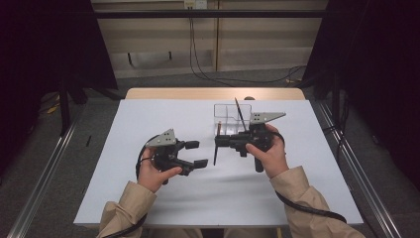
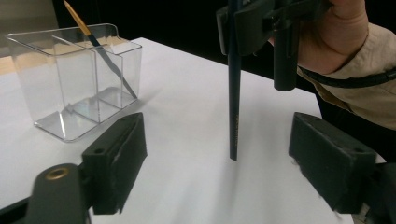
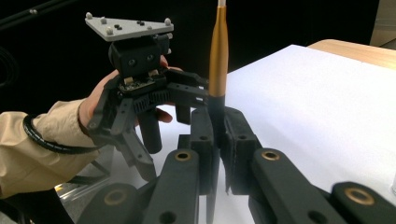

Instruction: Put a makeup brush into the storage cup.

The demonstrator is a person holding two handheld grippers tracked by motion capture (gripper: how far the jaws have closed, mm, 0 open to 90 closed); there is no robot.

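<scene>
Clamping a dark paintbrush [image 3: 218, 60] upright, the right gripper [image 3: 218, 140] shows the gold ferrule above its closed jaws; the left gripper view adds the handle tip just above the table [image 2: 187, 84], between the left gripper's [image 2: 215, 158] parted jaws. Beyond, a clear divided organizer [image 2: 60, 74] holds one leaning brush [image 2: 100, 49].

The person wears a beige long-sleeved jacket, its cuffs reaching the wrists. Each hand carries a black plastic gripper: the left gripper [image 1: 194, 153] and the right gripper [image 1: 218, 142]. Both bear a grey three-cornered plate studded with small markers and screws, brass-coloured pivot bushings on the jaw links, and a thick black ribbed cable.
</scene>
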